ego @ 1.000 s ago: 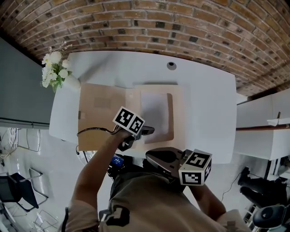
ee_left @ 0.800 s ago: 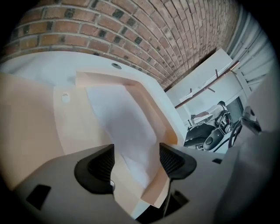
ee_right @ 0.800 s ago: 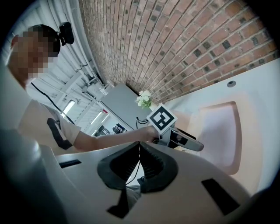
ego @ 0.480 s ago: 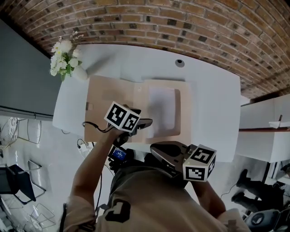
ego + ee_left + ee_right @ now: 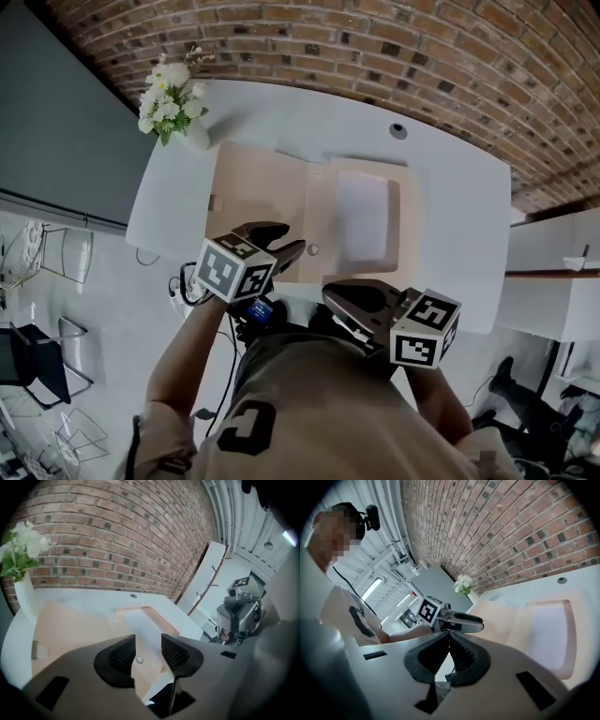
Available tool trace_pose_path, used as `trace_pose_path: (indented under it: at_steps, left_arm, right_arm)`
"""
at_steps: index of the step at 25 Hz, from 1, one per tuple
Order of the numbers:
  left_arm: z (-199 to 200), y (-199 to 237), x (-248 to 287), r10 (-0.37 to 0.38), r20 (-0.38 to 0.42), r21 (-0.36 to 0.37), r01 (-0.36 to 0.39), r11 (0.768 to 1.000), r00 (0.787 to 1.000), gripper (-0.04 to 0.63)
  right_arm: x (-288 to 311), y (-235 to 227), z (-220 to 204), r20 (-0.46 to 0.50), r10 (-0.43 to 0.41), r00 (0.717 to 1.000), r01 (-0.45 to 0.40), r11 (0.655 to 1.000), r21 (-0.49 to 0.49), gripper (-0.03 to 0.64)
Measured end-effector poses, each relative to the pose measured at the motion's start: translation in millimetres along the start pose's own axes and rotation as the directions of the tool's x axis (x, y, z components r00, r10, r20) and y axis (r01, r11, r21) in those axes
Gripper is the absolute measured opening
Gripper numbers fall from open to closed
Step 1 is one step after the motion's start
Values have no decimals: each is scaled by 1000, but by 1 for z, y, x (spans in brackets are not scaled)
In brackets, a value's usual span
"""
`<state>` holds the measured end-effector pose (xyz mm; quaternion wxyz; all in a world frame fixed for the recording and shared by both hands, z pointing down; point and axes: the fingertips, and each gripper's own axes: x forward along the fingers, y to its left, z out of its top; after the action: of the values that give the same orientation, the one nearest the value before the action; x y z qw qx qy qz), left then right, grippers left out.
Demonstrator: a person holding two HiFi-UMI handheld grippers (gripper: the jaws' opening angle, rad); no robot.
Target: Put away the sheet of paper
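An open tan folder (image 5: 248, 187) lies flat on the white table (image 5: 450, 187). The white sheet of paper (image 5: 361, 220) rests in its right half. My left gripper (image 5: 289, 240) hovers over the folder's near edge, beside a small snap button (image 5: 312, 250). Its jaws are closing and nothing is between them. In the left gripper view the left gripper (image 5: 147, 641) shows the folder (image 5: 70, 625) and the sheet (image 5: 140, 625) through the gap. My right gripper (image 5: 330, 298) is shut and empty, held off the table's near edge. The right gripper (image 5: 449, 637) faces the sheet (image 5: 551, 630).
A white vase of flowers (image 5: 173, 108) stands at the table's far left corner. A round grommet (image 5: 398, 131) sits near the far edge by the brick wall. Chairs (image 5: 37, 366) stand on the floor to the left, a white cabinet (image 5: 562, 281) to the right.
My left gripper has drawn back and left, from the sheet's near corner to the folder's near edge, and its jaws have narrowed. The right gripper has hardly moved.
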<state>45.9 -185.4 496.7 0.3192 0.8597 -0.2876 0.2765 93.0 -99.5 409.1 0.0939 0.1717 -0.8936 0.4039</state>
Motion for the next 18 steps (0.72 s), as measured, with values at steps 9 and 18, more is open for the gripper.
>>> trace_pose_path:
  at_steps: [9,18]
  left_arm:
    - [-3,21,-59,151,180,27,-158,987,972,15]
    - [-19,16,-103,124,244,-21,-123,992,962,15]
  right_arm:
    - [30,29,-2,-21,-3,1000,2,998,-62,23]
    - [50,59,-6,-3,-15,1000,15,993,-118,23]
